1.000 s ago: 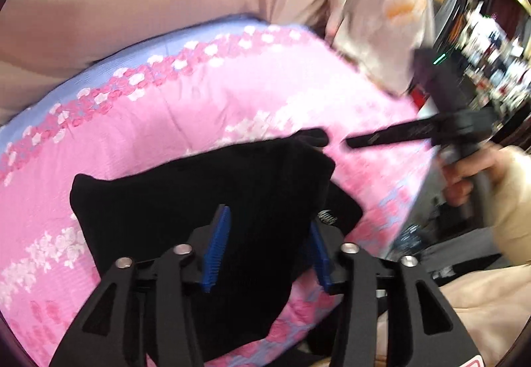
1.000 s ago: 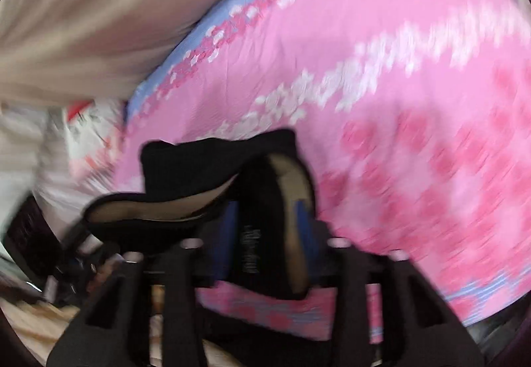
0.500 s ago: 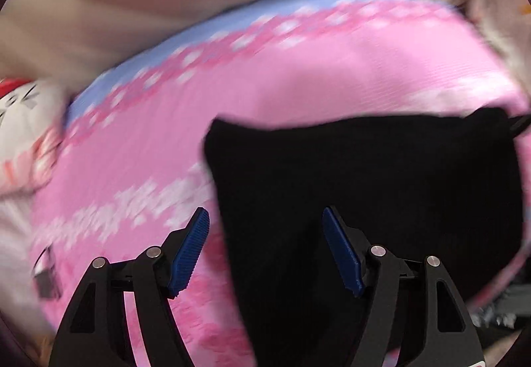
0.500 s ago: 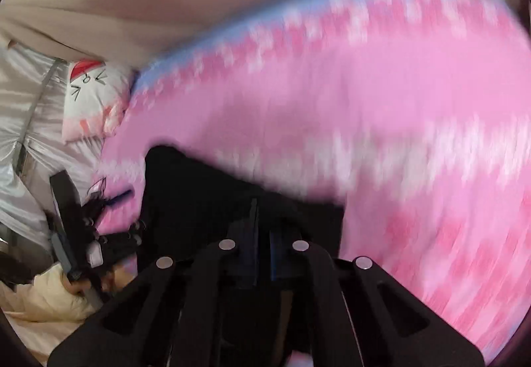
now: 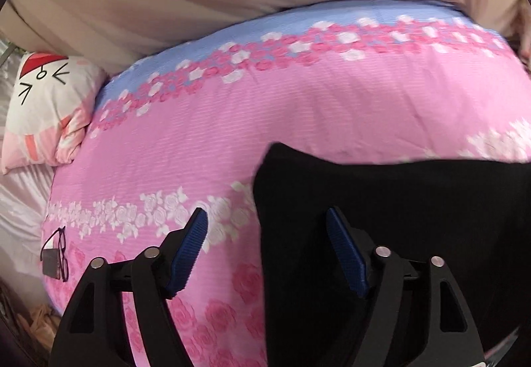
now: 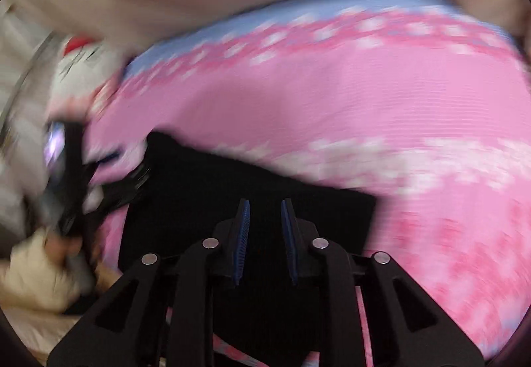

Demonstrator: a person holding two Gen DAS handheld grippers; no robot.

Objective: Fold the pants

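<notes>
Because the black pants (image 5: pixel 381 234) are lying folded flat on the pink floral bedspread (image 5: pixel 298 121), the left gripper (image 5: pixel 265 247) is spreading its jaws wide and empty over their edge, while the right gripper (image 6: pixel 264 234) is parting narrowly above them, apparently letting go.

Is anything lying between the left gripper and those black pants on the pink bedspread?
Nothing visible does. The left gripper hangs open over the black pants' left edge, with only the pink floral bedspread below.
</notes>
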